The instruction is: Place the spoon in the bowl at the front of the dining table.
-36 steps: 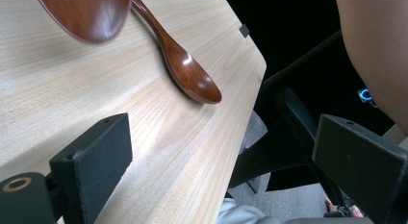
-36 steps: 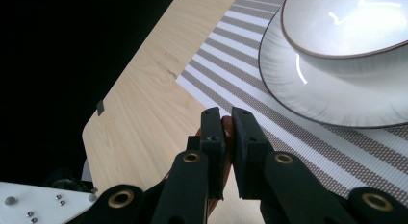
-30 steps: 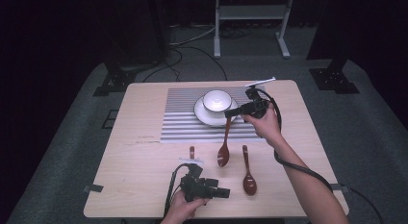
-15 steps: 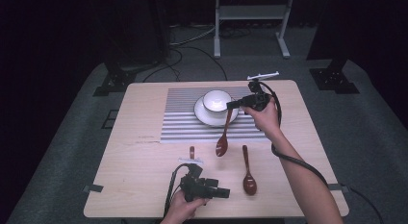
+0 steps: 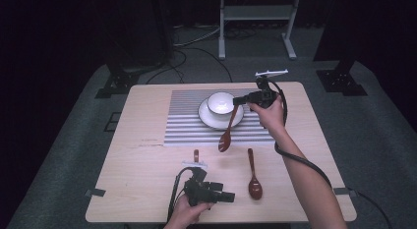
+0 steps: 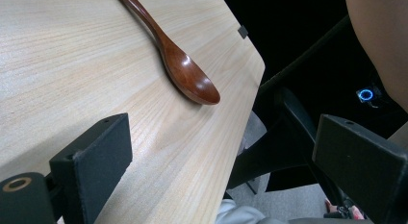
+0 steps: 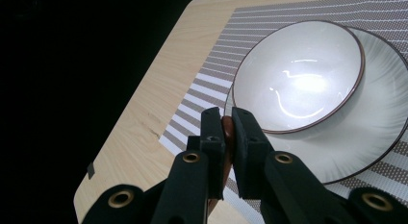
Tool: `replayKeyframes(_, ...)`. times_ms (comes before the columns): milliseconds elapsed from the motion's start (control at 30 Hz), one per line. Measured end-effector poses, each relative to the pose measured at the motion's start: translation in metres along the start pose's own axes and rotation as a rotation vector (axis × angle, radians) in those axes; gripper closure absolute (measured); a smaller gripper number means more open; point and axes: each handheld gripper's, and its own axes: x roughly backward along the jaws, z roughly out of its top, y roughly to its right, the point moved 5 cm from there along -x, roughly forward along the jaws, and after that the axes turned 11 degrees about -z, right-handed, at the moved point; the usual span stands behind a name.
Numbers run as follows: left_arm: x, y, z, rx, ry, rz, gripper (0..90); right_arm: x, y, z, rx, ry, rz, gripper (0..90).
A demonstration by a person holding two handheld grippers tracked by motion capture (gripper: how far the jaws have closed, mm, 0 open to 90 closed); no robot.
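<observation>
My right gripper (image 5: 238, 100) is shut on the handle tip of a brown wooden spoon (image 5: 227, 134). The spoon hangs tilted in the air, its bowl end over the near edge of the striped placemat (image 5: 187, 116). In the right gripper view the jaws pinch the brown spoon handle (image 7: 228, 131) just beside a white bowl (image 7: 298, 75) that stands on a white plate (image 7: 370, 137). A second brown spoon (image 5: 253, 176) lies flat on the table. My left gripper (image 5: 227, 196) rests open near the front edge, with that second spoon (image 6: 179, 66) ahead of its jaws.
The white bowl (image 5: 220, 102) and plate (image 5: 209, 120) sit mid-mat on the wooden table (image 5: 137, 155). A short brown handle (image 5: 196, 155) pokes out beyond the left gripper. The table's corner (image 6: 250, 75) drops off just past the second spoon. A metal stand (image 5: 255, 17) is on the floor behind.
My right gripper has drifted slightly left toward the bowl, carrying the spoon, whose bowl end now hangs a bit higher. The left gripper has stayed still.
</observation>
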Motion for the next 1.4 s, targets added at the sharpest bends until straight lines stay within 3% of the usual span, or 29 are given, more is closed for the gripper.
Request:
replayKeyframes(1000,0.002,0.001,0.0,0.007,0.007,-0.002,5.4,0.006,0.001,0.031,-0.052,0.07,-0.045,83.4)
replayKeyframes(1400,0.004,0.001,0.001,0.004,0.013,-0.002,5.4,0.002,0.007,0.04,-0.094,0.089,-0.061,83.4)
